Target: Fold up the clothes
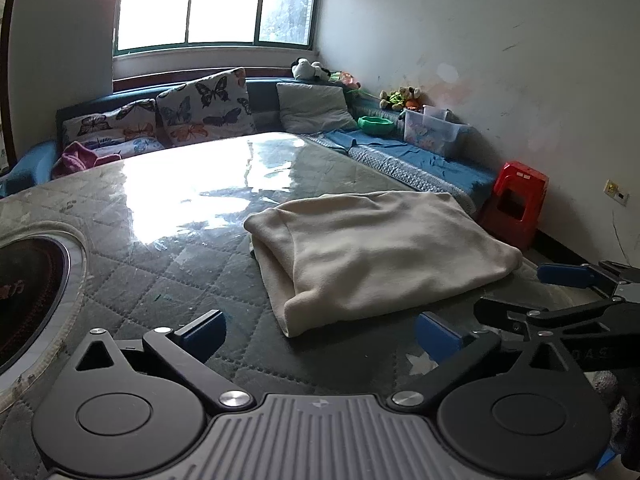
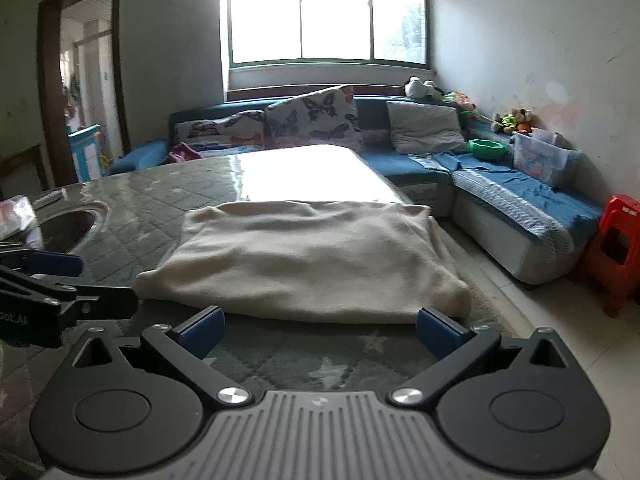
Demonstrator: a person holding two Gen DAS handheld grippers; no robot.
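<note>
On the quilted grey table (image 1: 168,280) seen from the left wrist, a cream garment (image 1: 380,256) lies folded into a thick rectangle toward the right-hand side, its rounded fold facing the camera. The left gripper (image 1: 320,336) hangs just short of that near fold, its blue-padded jaws spread wide with nothing between them but table surface. The right gripper (image 1: 576,280) enters from the right edge, beside the garment's right corner. A dark round inset (image 1: 32,292) sits in the table at the left, and a red plastic stool (image 1: 516,204) stands on the floor past the far right corner. From the right wrist, the folded garment (image 2: 304,256) fills the middle of the view, its near edge just in front of the right gripper (image 2: 320,332), whose jaws also stand wide apart and clear of the cloth. The left gripper (image 2: 52,276) shows at the left edge, close to the garment's left corner. A blue sofa (image 2: 500,196) runs along the wall beyond.
</note>
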